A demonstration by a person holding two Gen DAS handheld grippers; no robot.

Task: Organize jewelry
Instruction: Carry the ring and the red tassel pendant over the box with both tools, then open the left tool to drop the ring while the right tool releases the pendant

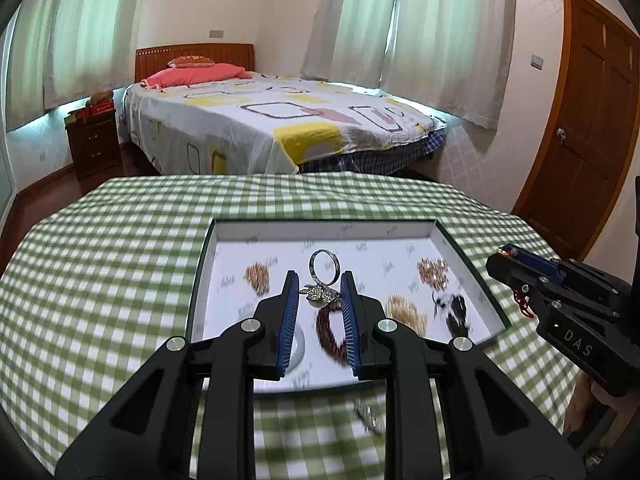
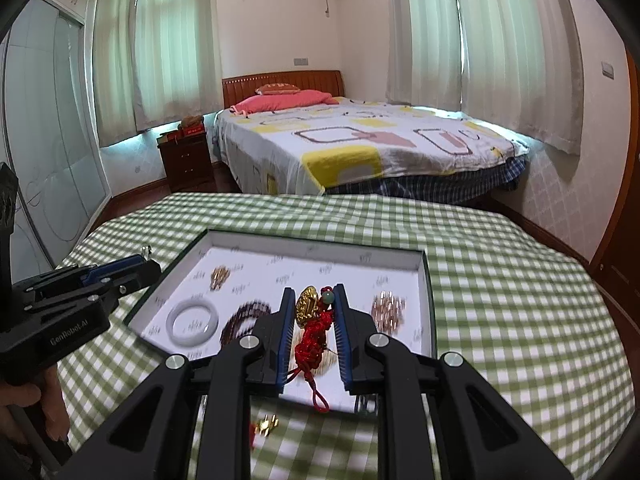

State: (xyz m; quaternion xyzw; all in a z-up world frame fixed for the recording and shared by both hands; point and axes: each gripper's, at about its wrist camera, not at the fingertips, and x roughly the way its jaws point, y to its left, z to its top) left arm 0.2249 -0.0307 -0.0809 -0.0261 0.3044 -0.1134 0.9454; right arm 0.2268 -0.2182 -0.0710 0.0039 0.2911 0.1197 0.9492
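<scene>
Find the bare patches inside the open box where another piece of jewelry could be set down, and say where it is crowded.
Free: the far strip of the box along its back wall, and the centre between the gold clusters. Crowded: the near row, with the pale bangle, dark bead bracelet and rose-gold cluster side by side.

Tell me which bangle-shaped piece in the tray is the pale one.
The white jade-like bangle at the tray's near left corner; the beaded bracelet beside it is dark brown.

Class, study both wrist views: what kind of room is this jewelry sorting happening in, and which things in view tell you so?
Most likely a home bedroom. A made bed with a pink pillow fills the background, a dark nightstand stands beside it, and long curtains cover the windows.
</scene>
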